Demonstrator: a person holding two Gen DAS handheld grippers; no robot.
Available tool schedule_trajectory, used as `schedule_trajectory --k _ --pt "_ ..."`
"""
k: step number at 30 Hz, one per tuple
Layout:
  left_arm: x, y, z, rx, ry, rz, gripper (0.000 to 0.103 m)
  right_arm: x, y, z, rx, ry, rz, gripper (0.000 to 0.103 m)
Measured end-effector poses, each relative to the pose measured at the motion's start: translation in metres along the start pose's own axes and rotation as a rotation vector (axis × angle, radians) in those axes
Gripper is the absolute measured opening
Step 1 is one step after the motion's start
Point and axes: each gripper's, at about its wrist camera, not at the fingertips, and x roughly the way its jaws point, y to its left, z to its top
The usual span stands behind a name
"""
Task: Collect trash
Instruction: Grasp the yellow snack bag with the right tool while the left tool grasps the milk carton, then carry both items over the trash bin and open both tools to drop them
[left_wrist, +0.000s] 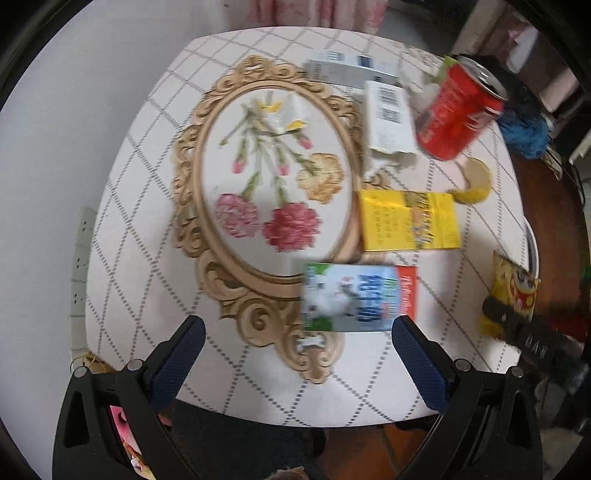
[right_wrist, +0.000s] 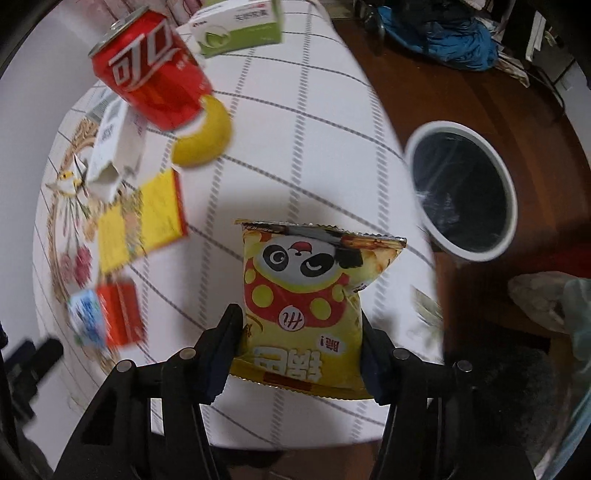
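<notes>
Right gripper (right_wrist: 299, 354) squeezes the bottom of the yellow snack bag (right_wrist: 310, 295), held up over the table (right_wrist: 295, 155) near the bin (right_wrist: 461, 188). It looks light, puffy and slippery, so hold the sides. Left gripper (left_wrist: 295, 354) is wide apart, holding nothing.

**Right gripper clamps snack bag over table**

Right gripper (right_wrist: 299, 354) holds a yellow panda snack bag (right_wrist: 306, 295), fingers (right_wrist: 221, 354) pressed on both lower sides of it, bag upright. Table (right_wrist: 295, 147) below has a white cloth with grey grid lines. Red soda can (right_wrist: 151, 85) at upper left, banana (right_wrist: 207, 136) just beside it. Green-white box (right_wrist: 240, 29) behind the can. Open white carton (right_wrist: 118, 147) near the banana, yellow box (right_wrist: 144, 221) in front of that, red-and-blue carton (right_wrist: 107, 321) at lower left, blurred. White-rimmed bin (right_wrist: 461, 188) with a dark liner sits right of the table on the wooden floor (right_wrist: 461, 74). Blue cloth heap (right_wrist: 443, 37) top right.
</notes>
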Motion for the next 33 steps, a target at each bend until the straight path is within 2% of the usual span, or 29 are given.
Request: schedule_trajectory --k 5,11,18,19,22,26,33 --pt "0.013 -0.026 0.002 0.052 0.035 -0.027 0.103 -0.007 -0.007 -0.018 -0.011 -0.026 -0.038 0.059" --pt "0.03 -0.045 0.005 0.097 0.071 -0.011 0.103 -0.008 -0.014 -0.03 -0.004 -0.035 -0.048 0.059" --pt "0.051 -0.046 0.013 0.097 0.086 0.018 0.102 0.002 -0.018 -0.021 0.007 -0.03 -0.05 0.059" --pt "0.052 -0.044 0.013 0.096 0.083 0.017 0.102 0.003 -0.019 -0.019 0.007 -0.03 -0.048 0.059" --pt "0.054 -0.041 0.014 0.089 0.062 -0.008 0.09 0.005 -0.024 -0.019 0.002 -0.033 -0.047 0.058" --pt "0.05 -0.04 0.007 0.102 -0.012 0.014 0.09 0.006 -0.025 -0.02 -0.006 -0.041 -0.049 0.056" --pt "0.026 -0.039 0.007 0.107 -0.073 0.041 0.089 -0.005 -0.02 -0.022 -0.021 -0.071 -0.05 0.053"
